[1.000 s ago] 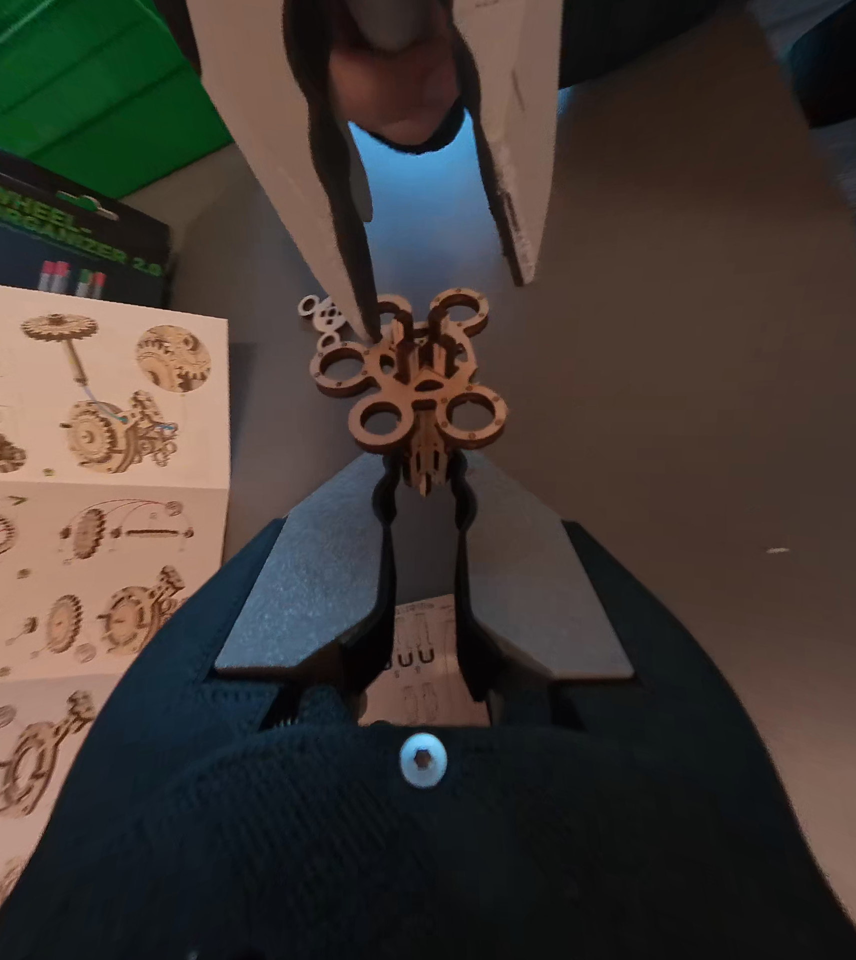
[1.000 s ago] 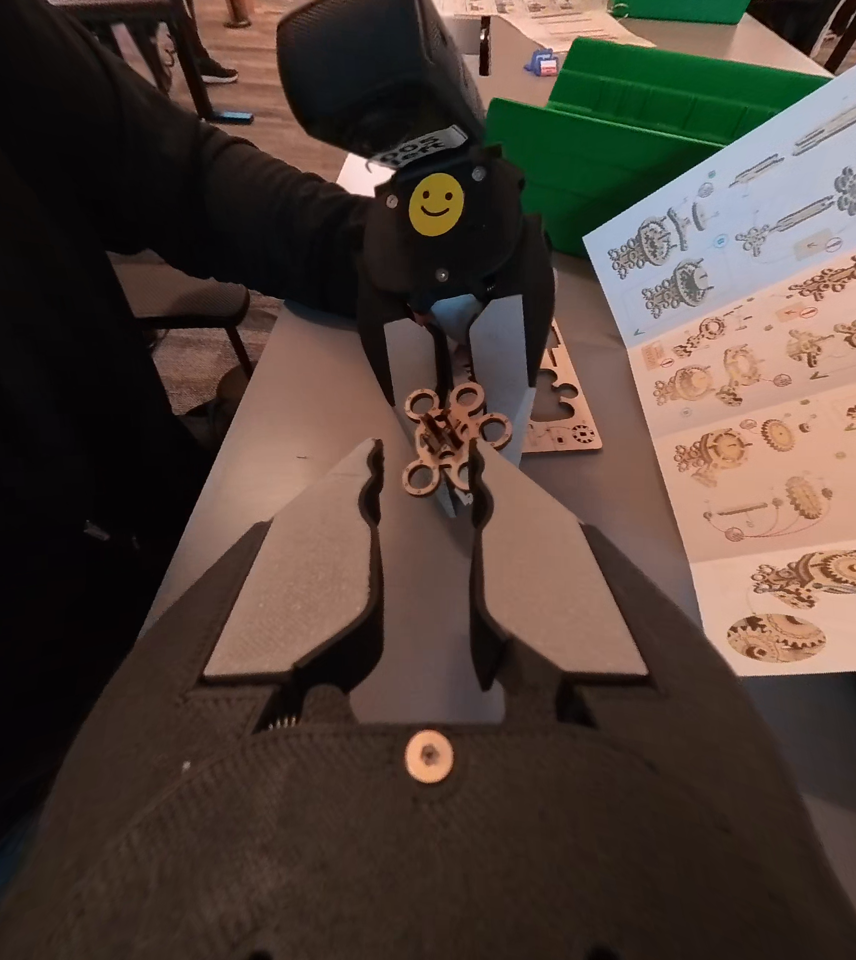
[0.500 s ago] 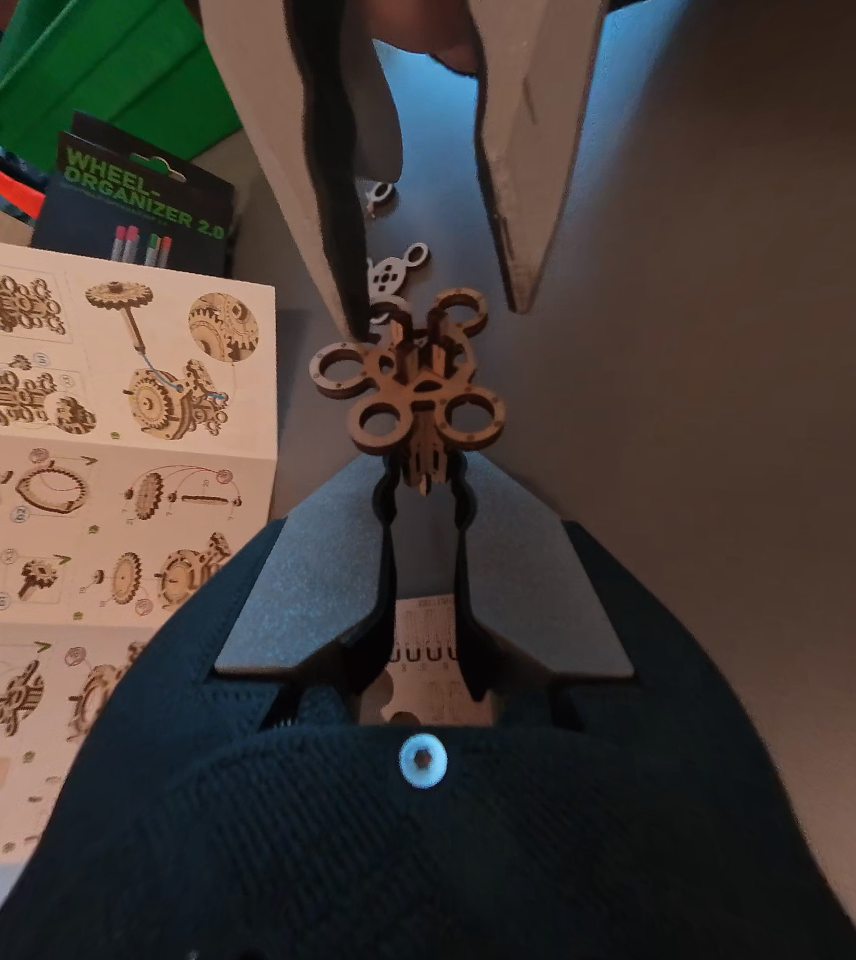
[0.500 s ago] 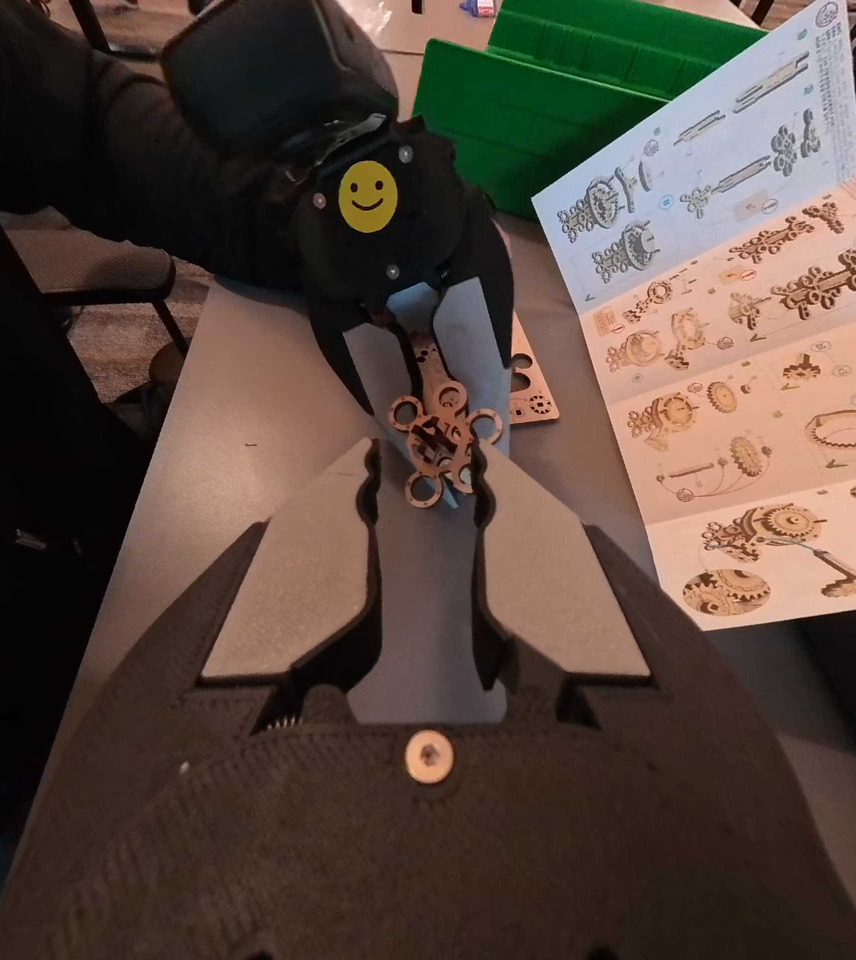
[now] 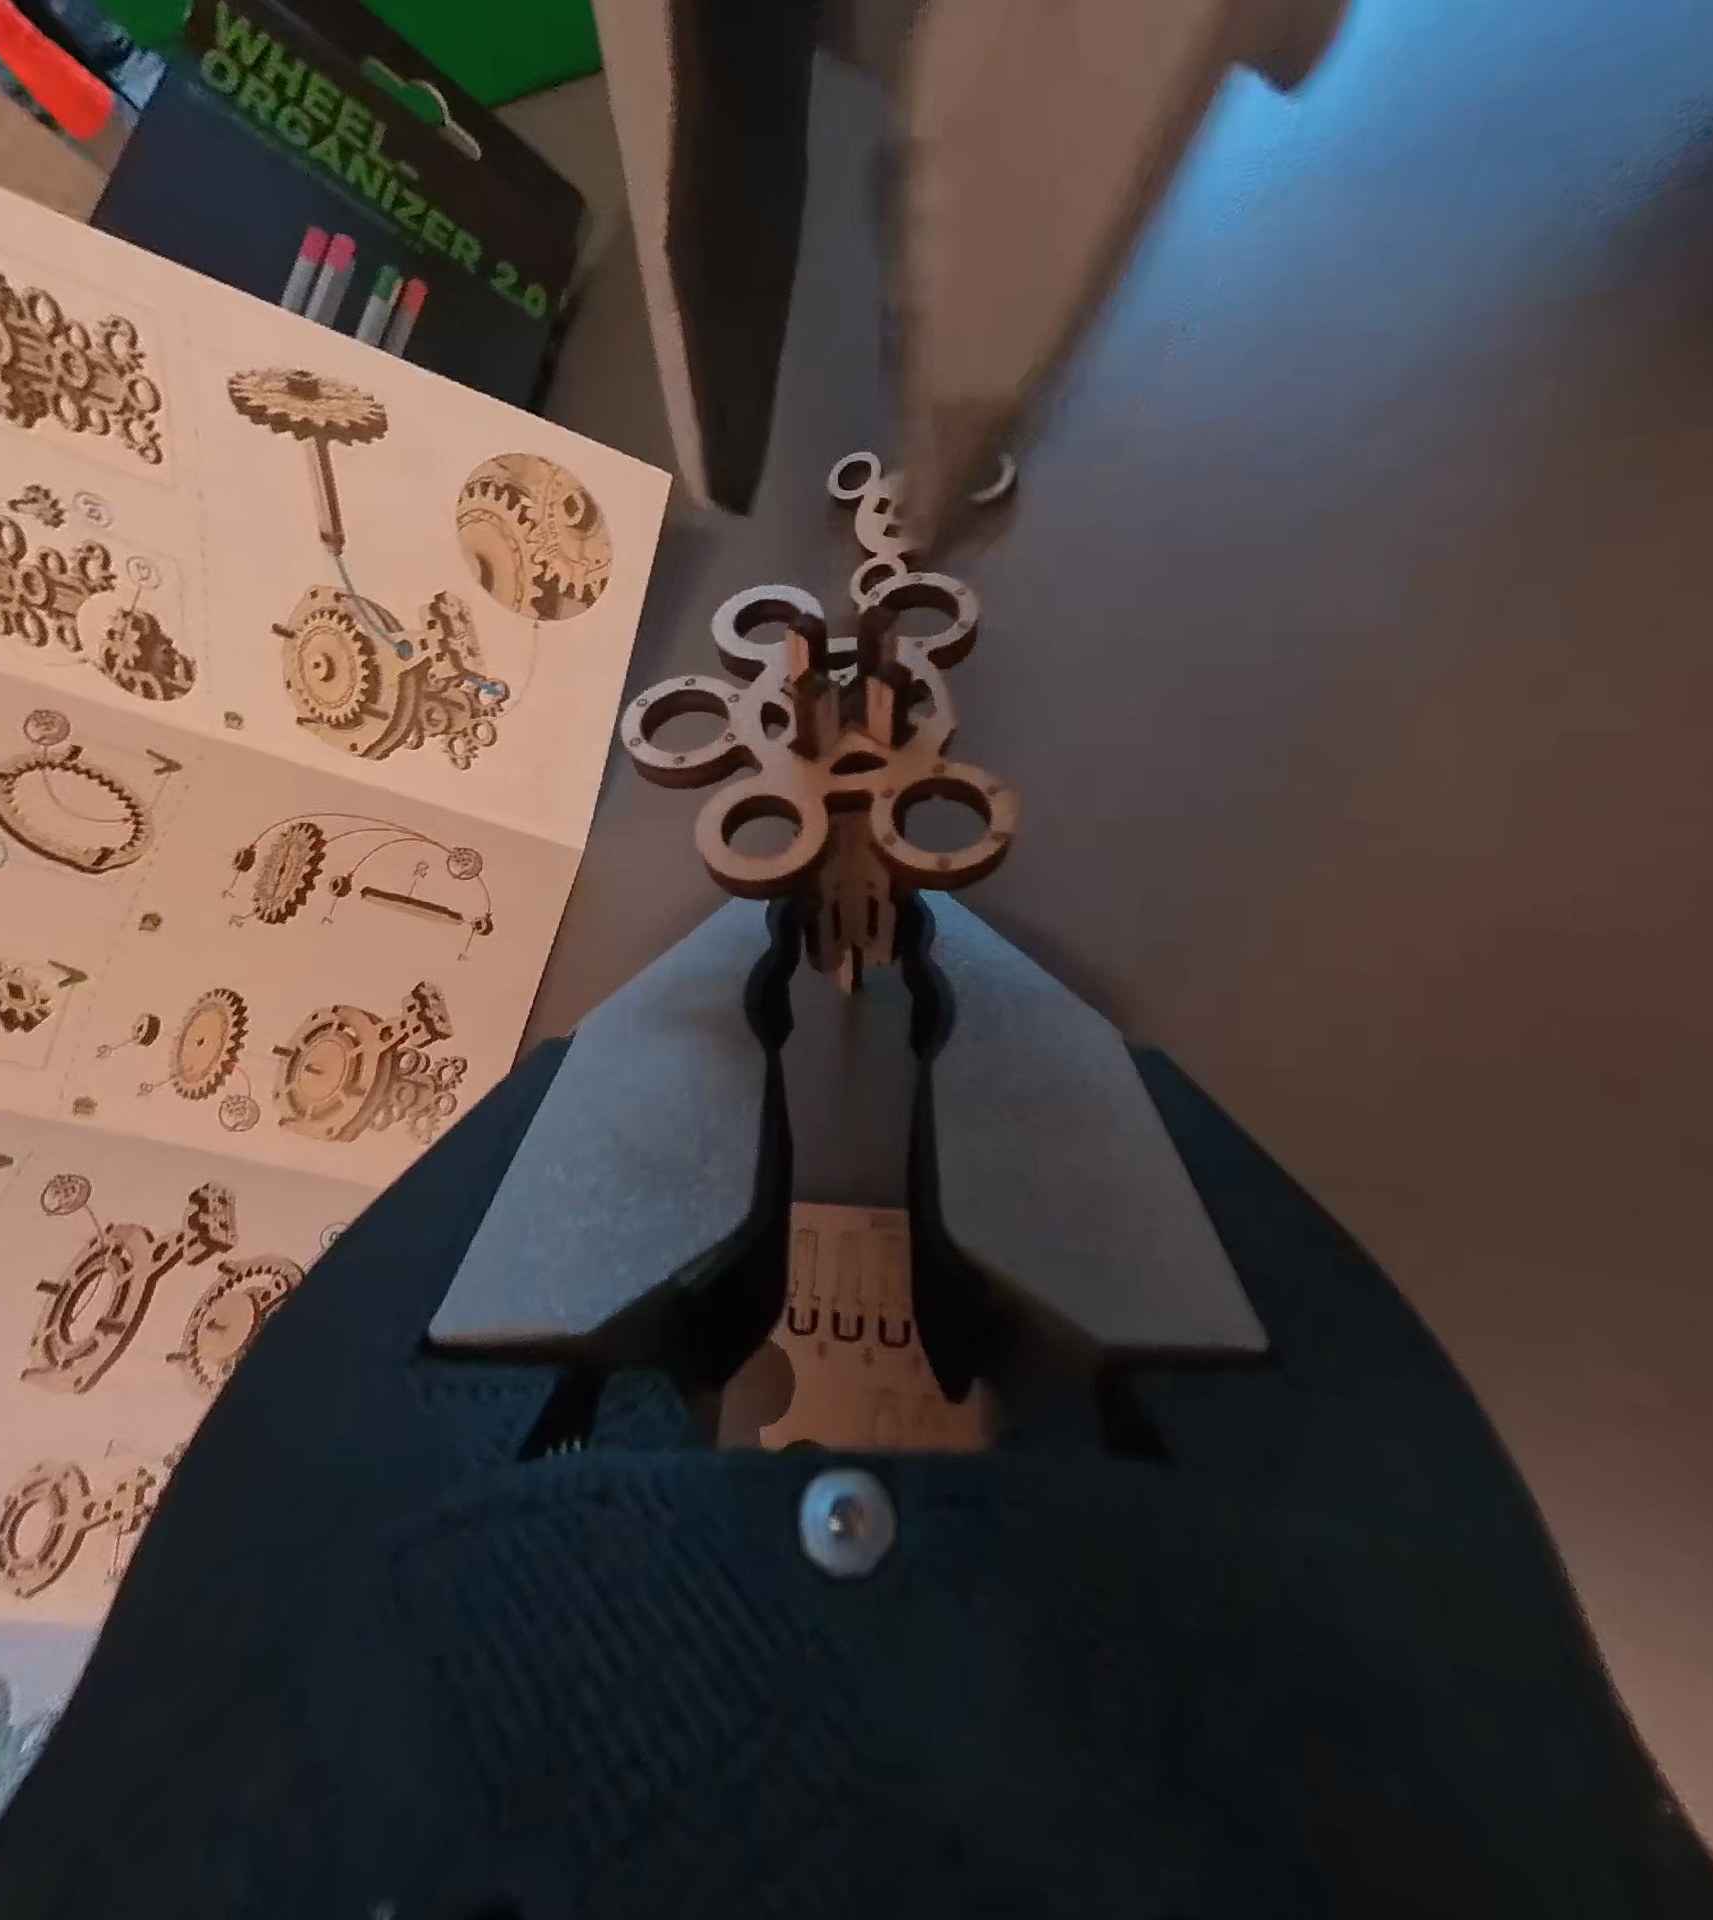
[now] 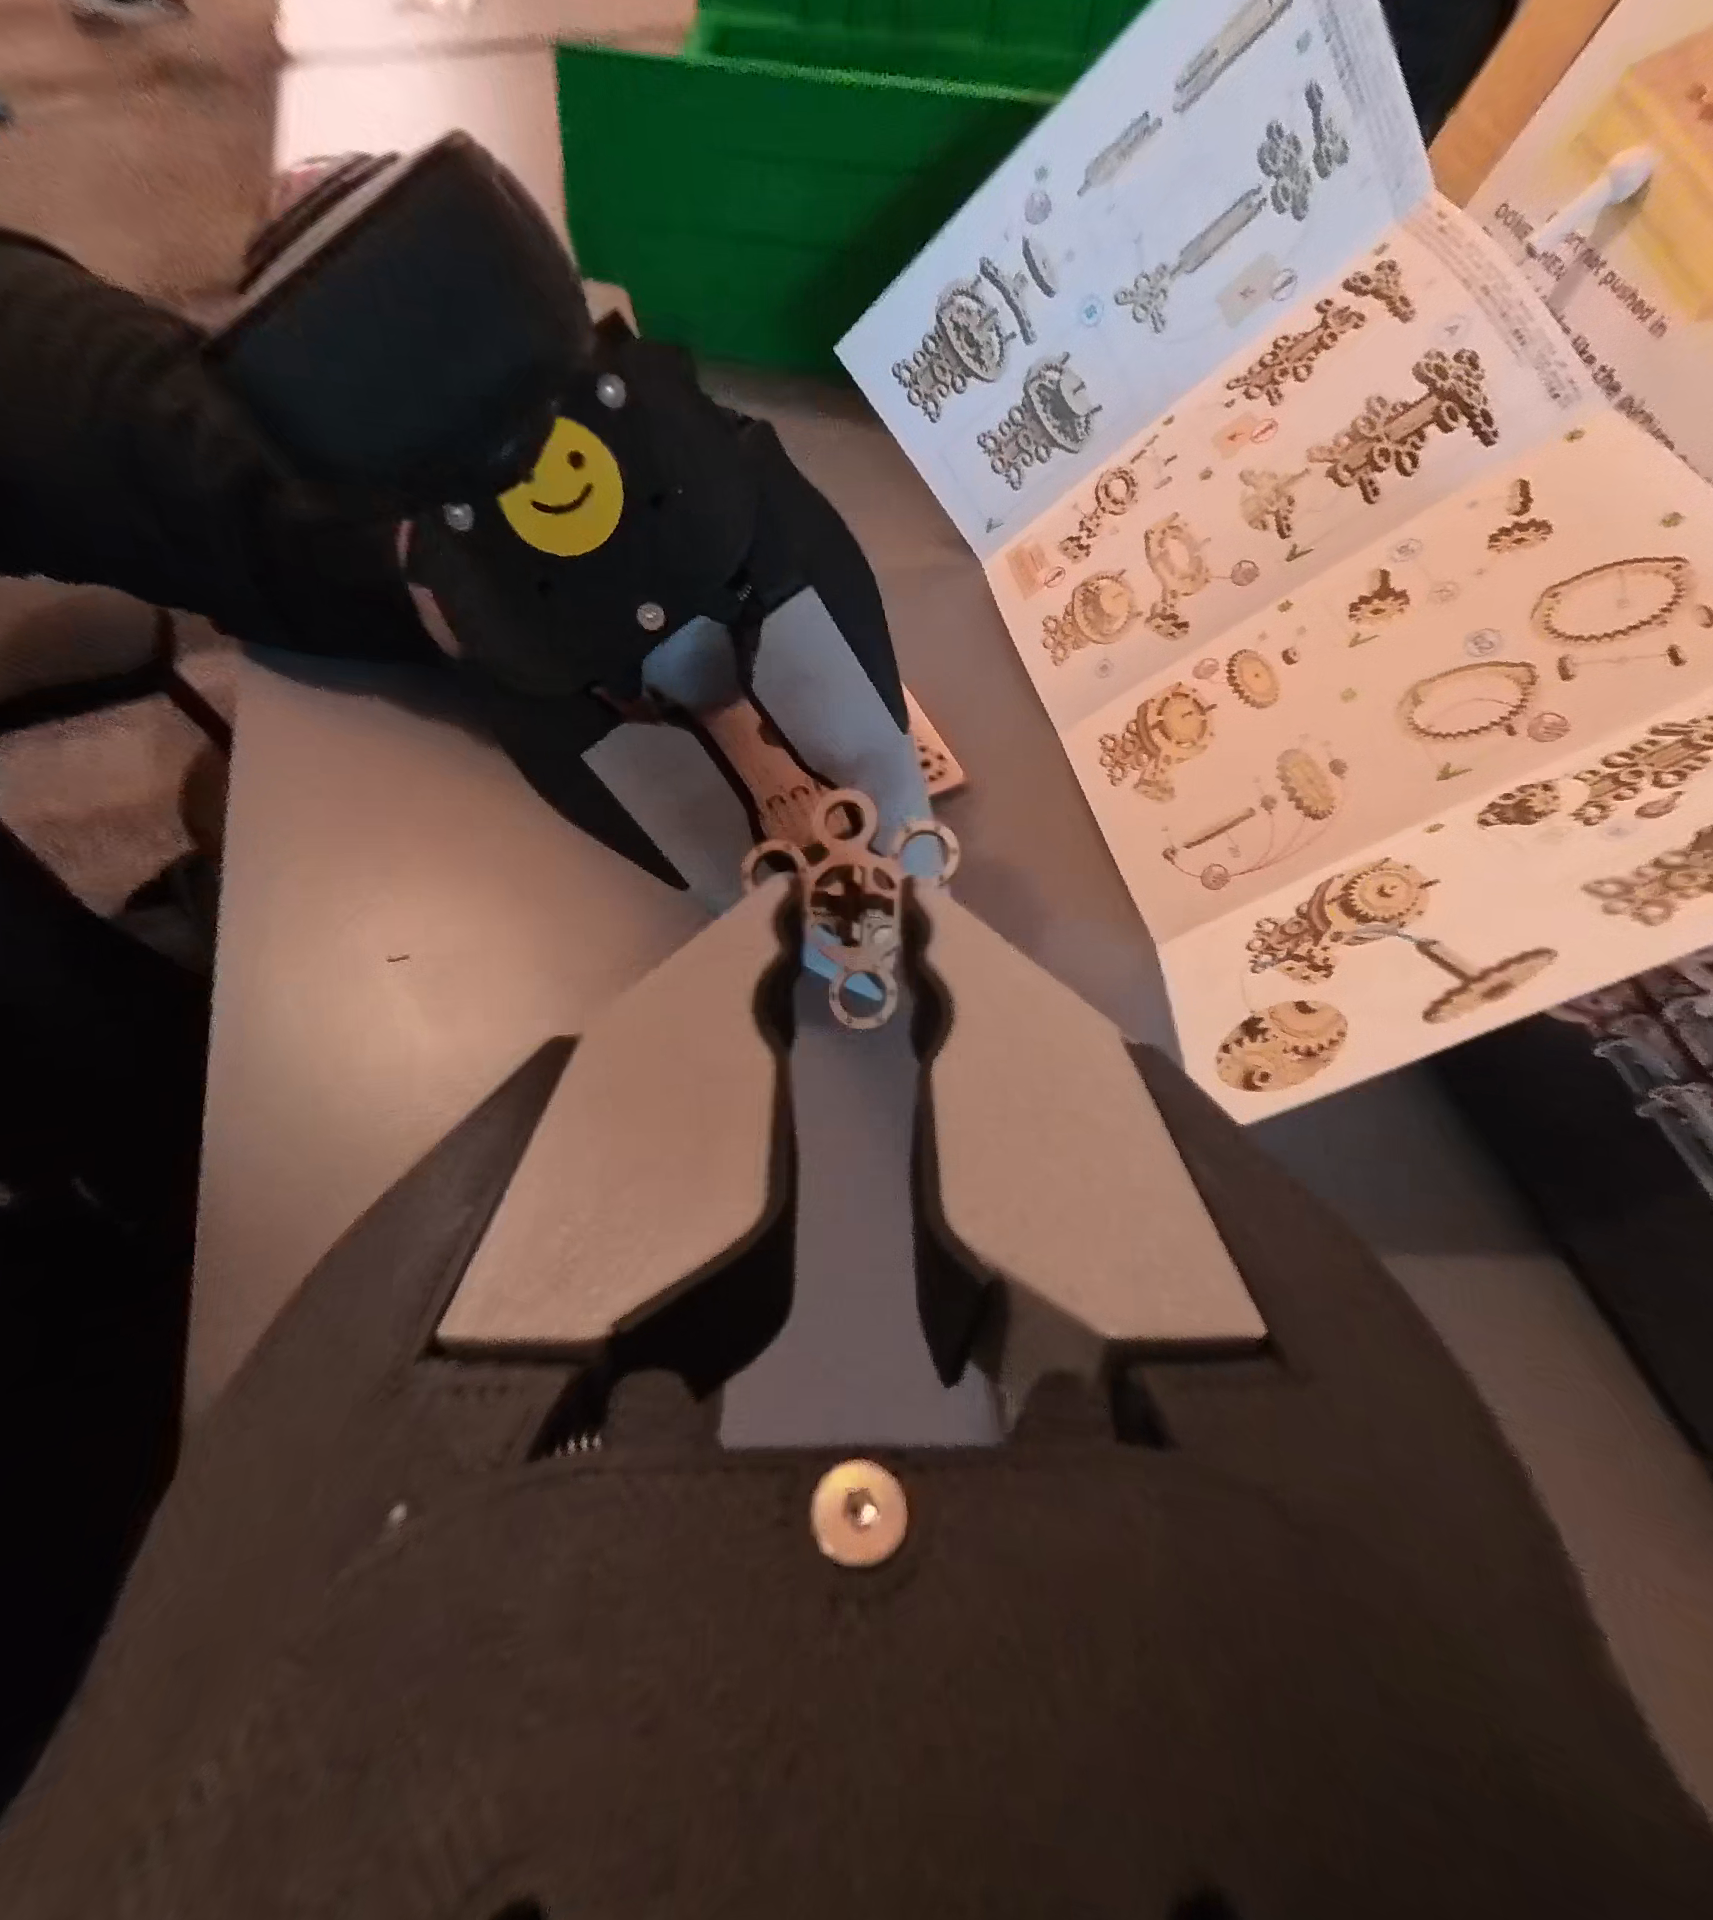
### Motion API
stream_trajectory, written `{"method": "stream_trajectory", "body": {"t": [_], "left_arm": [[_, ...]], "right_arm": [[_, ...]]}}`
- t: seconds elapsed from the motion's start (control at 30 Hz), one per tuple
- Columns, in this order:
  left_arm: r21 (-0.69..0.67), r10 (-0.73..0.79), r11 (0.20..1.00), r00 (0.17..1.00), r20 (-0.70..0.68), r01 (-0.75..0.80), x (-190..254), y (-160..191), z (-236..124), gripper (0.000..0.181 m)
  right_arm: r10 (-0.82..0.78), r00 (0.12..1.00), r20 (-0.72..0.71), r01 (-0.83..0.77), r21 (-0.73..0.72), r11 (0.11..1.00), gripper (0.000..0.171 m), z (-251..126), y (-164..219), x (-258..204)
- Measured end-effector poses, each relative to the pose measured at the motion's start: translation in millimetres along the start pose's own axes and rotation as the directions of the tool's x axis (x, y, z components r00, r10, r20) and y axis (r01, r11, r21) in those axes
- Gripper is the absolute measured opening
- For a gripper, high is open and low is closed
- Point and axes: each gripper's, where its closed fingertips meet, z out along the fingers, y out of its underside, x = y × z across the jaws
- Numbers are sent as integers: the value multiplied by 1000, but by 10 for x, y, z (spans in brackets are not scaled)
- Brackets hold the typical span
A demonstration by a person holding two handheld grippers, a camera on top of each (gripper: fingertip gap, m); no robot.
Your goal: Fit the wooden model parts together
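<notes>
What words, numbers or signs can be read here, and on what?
Dark box: green lettering, legible, but I don't quote writing.
Instruction sheet: small circled numbers, too small to read.
Page beside it: printed lines, mostly blurred.
Yellow smiley sticker on the left gripper: a sign, no words.

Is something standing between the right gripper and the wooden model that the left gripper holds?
Nothing visible does. The wooden model, clamped by its stem in the left gripper, shows directly in front of the open right gripper.
</notes>
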Motion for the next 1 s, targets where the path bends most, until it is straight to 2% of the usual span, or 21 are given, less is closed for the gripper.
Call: {"method": "stream_trajectory", "body": {"t": [0.07, 0.23, 0.43, 0.63, 0.83, 1.0], "left_arm": [[-1, -11, 1000, 1000, 1, 11, -4, 1, 1, 17], [1, -32, 999, 999, -18, 32, 12, 0, -5, 16], [3, -92, 996, 993, -80, 93, 45, 2, -24, 16], [7, -49, 999, 996, -69, 49, 75, -4, -25, 16], [9, -84, 996, 993, -80, 85, 51, -3, -28, 15], [8, -160, 987, 977, -142, 163, 58, -16, -30, 16]], "right_arm": [[-5, 1000, -24, 3, -82, 997, 0, 33, -14, 18], [56, 998, -2, -54, -330, 943, 6, 203, 96, -6], [-18, 997, -70, -18, -484, 875, 12, 177, 127, 14], [-22, 996, -83, -26, -538, 843, 14, 139, 182, -11], [49, 997, -60, -72, -500, 863, 13, 173, 148, 17], [19, 999, -41, -40, -583, 812, 13, 191, 134, 20]]}}
